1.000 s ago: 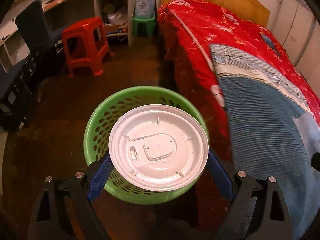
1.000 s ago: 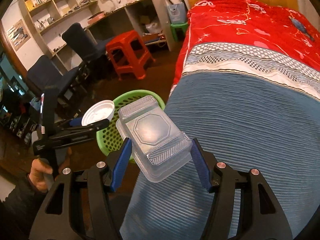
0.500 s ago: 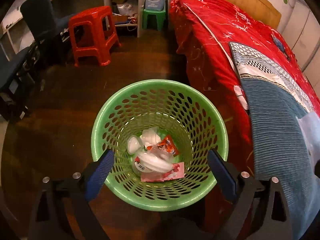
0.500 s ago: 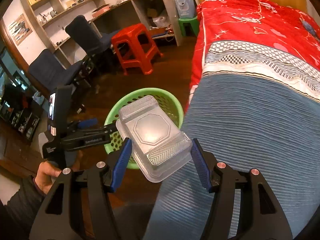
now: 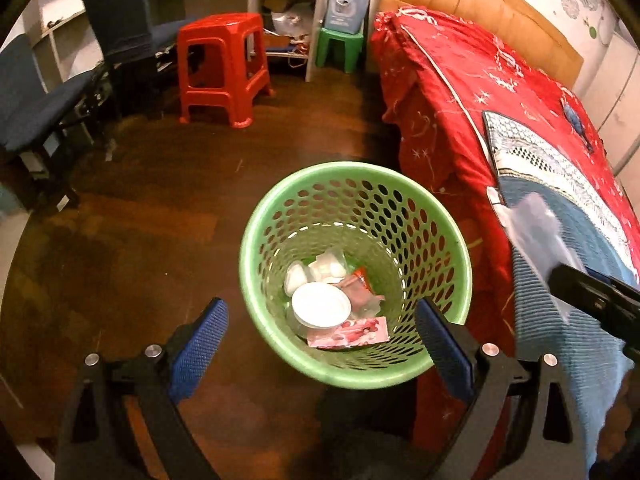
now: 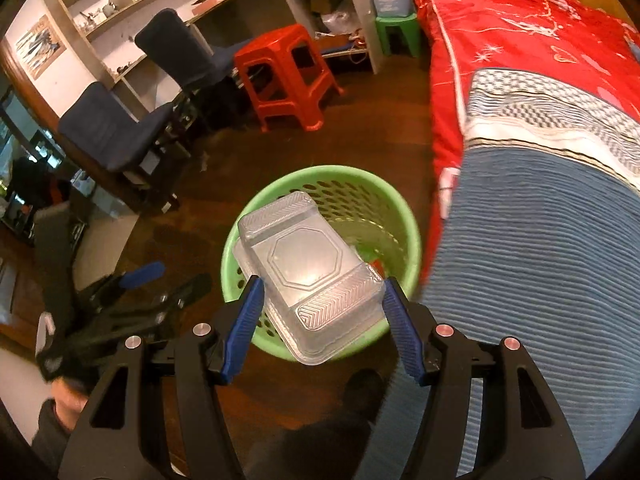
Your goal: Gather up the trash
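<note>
A green perforated basket (image 5: 256,280) stands on the dark wood floor beside the bed; it also shows in the right wrist view (image 6: 404,216). Inside lie a white round lid (image 5: 320,305), small white cups and red wrappers. My left gripper (image 5: 320,340) is open and empty, above the basket's near rim. My right gripper (image 6: 322,320) is shut on a clear plastic food container (image 6: 308,272), held over the basket. The container shows blurred at the right in the left wrist view (image 5: 540,236).
A bed with a red cover and blue blanket (image 5: 560,208) runs along the right. A red stool (image 5: 220,64), a green stool (image 5: 340,46), dark office chairs (image 6: 116,128) and a desk with shelves stand at the back.
My left gripper opened and the white round lid dropped into the basket. My right gripper carried the clear container from over the bed to above the basket.
</note>
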`<move>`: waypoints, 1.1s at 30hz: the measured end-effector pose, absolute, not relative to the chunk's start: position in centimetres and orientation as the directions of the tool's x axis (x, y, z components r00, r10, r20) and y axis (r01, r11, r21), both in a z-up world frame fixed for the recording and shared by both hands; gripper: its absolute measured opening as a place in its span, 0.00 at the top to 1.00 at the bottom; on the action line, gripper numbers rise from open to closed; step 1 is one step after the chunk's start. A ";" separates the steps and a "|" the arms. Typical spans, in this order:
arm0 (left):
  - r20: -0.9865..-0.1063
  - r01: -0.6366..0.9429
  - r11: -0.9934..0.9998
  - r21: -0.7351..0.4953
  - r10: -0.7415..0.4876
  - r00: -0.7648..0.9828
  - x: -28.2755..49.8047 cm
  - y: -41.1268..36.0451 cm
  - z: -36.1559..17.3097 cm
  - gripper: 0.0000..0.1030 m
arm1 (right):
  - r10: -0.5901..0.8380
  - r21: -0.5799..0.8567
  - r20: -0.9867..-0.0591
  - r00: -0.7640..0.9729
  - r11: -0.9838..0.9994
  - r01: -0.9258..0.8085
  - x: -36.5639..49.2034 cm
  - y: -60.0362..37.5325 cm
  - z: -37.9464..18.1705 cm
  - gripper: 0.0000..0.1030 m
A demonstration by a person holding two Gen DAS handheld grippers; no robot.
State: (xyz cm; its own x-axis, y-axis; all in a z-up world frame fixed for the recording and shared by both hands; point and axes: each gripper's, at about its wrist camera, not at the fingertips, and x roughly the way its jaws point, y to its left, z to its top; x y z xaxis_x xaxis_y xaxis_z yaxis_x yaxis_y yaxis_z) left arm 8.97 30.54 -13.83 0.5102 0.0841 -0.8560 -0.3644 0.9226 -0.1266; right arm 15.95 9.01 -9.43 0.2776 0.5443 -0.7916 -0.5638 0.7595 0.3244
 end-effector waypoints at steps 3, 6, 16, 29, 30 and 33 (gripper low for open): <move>-0.850 -0.382 0.914 -0.140 0.086 0.519 8.0 30.9 -13.3 0.12 | 0.558 0.345 -0.787 0.263 0.752 -0.562 16.0 9.9 -9.8 0.29; -0.846 -0.393 0.908 -0.147 0.090 0.526 7.1 30.9 -12.8 0.12 | 0.565 0.355 -0.784 0.256 0.747 -0.563 15.8 10.3 -10.0 0.28; -0.817 -0.386 0.909 -0.159 0.099 0.568 4.8 28.7 -10.0 0.11 | 0.528 0.299 -0.798 0.291 0.765 -0.570 12.9 6.4 -7.9 0.27; -0.771 -0.314 0.937 -0.153 0.085 0.631 2.4 21.2 -5.2 0.10 | 0.406 0.163 -0.788 0.462 0.862 -0.480 8.0 -2.5 -4.5 0.16; -0.768 -0.307 0.939 -0.155 0.081 0.635 2.3 20.8 -5.0 0.09 | 0.400 0.161 -0.789 0.467 0.867 -0.472 7.8 -3.1 -4.5 0.16; -0.762 -0.280 0.948 -0.149 0.070 0.644 2.1 19.0 -4.1 0.09 | 0.395 0.180 -0.784 0.478 0.883 -0.434 6.8 -5.6 -4.2 0.15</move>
